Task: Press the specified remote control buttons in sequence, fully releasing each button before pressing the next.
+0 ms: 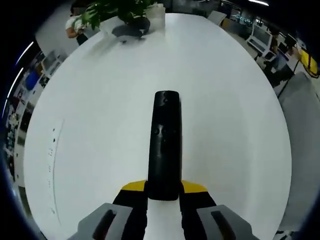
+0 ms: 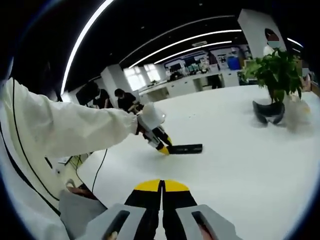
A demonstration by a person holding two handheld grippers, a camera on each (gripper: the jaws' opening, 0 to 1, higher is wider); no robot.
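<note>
Left gripper [image 1: 163, 192] clamps remote [image 1: 164, 142] mid-table [image 1: 100, 100], edges well apart.

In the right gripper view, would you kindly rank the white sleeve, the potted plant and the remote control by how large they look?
1. white sleeve, though nearest the camera
2. potted plant
3. remote control, held by the left gripper

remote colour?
Black. The remote control shows best in the left gripper view, clamped in the left gripper.
</note>
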